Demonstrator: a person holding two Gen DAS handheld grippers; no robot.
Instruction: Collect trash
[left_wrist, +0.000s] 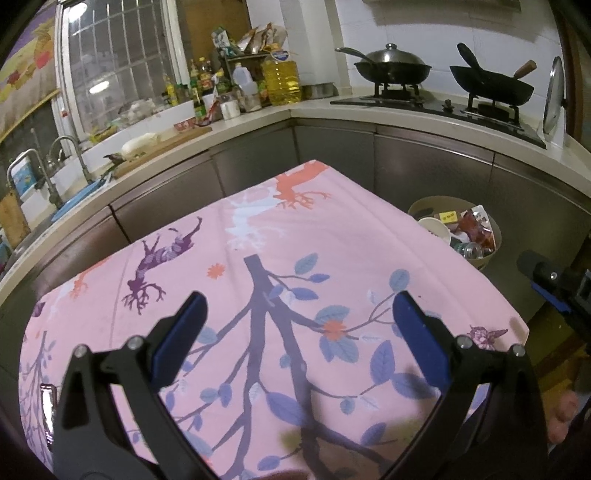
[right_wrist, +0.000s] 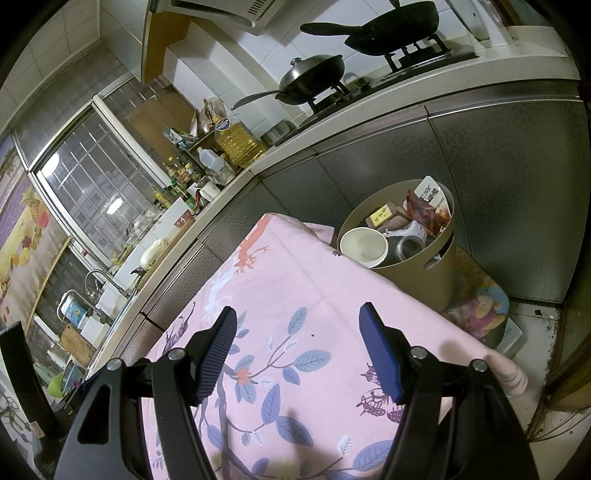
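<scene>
From the left wrist view we saw our left gripper (left_wrist: 295, 328) held over the pink cloth printed with purple branches and blue leaves (left_wrist: 258, 236), its blue-padded jaws spread wide with nothing between them. The round tan plastic bin (left_wrist: 491, 254) stood on the floor past the cloth's far right corner, already filled with a white paper cup (left_wrist: 434, 229), a red foil wrapper (left_wrist: 476, 225) and other trash, and no loose scrap showed on the cloth here. A small shiny metal object (left_wrist: 47, 406) lay at the cloth's left edge — we could not tell what it was, so grabbing it as trash could have been a mistake. From the right wrist view our right gripper (right_wrist: 297, 350) also hung released and empty above the cloth. The bin sat just beside the draped corner, and the cup (right_wrist: 364, 246) leaned high against the rim near the fabric, so a careless reach or a tug on the cloth might have tipped it out. The bin rested on a colourful mat (right_wrist: 480, 306) — we judged a hard push could have slid it.
</scene>
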